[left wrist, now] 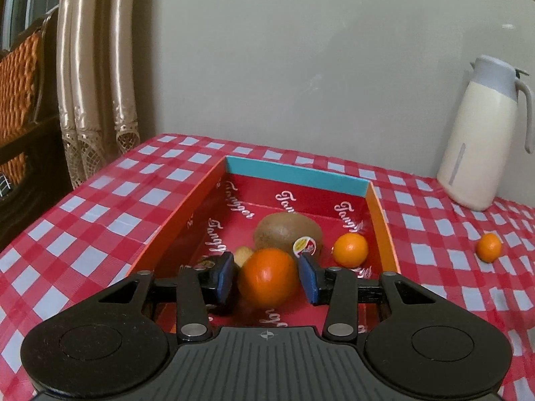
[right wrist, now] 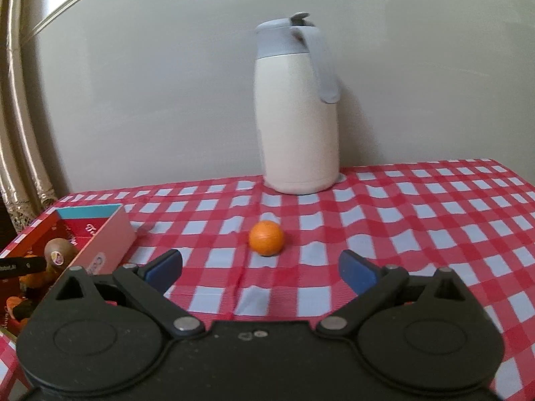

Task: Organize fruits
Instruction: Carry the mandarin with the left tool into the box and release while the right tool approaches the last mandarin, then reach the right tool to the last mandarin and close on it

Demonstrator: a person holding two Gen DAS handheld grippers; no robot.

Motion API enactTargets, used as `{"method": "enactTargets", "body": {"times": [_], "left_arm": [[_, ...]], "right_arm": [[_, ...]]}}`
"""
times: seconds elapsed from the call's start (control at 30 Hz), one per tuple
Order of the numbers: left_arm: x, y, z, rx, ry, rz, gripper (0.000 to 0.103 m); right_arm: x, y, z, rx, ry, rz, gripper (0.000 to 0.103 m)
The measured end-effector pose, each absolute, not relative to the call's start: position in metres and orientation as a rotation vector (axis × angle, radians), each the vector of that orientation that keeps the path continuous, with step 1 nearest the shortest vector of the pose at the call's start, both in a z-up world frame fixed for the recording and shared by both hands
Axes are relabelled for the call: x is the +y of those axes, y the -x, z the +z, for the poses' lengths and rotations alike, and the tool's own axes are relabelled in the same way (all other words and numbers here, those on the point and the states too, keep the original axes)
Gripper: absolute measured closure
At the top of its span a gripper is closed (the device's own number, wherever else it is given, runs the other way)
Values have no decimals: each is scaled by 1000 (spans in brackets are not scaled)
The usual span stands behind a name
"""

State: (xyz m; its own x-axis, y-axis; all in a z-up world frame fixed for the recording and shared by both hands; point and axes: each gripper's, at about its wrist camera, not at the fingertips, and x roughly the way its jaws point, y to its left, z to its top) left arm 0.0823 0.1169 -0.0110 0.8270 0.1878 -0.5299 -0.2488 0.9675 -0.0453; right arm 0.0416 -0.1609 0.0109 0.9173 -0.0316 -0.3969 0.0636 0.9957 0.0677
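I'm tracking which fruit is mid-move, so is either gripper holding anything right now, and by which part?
The left gripper holds an orange over the red box, jaws on its two sides. The right gripper is open and empty.

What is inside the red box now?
In the box: a kiwi, a small orange, and a bigger orange between the left gripper's pads. A tan fruit is mostly hidden.

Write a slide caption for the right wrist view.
Open right gripper faces a small orange on the checked tablecloth, before a thermos jug.
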Motion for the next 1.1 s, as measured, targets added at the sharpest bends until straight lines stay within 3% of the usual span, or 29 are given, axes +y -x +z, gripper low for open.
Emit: {"method": "enactTargets", "body": {"times": [0.07,0.13,0.23,0.47,0.53,0.67,1.1], "left_arm": [[119,-81,-10,550,128,222,57],[120,-78,-7,532,139,222,42],[120,-71,-2,494,123,233,30],[122,-64,3,472,120,245,15],[123,-59,3,462,120,255,5],[123,-50,6,441,97,273,0],[151,-31,6,419,127,354,0]], "right_arm": [[-158,-44,10,410,-80,-43,3],[-156,-46,10,412,-80,-39,3],[-156,-49,10,413,-84,-37,3],[-155,-55,8,419,-85,-40,3],[-157,-58,8,420,-89,-44,3],[-160,-62,7,421,-99,-51,3],[-163,-88,2,447,-102,-66,3]]}}
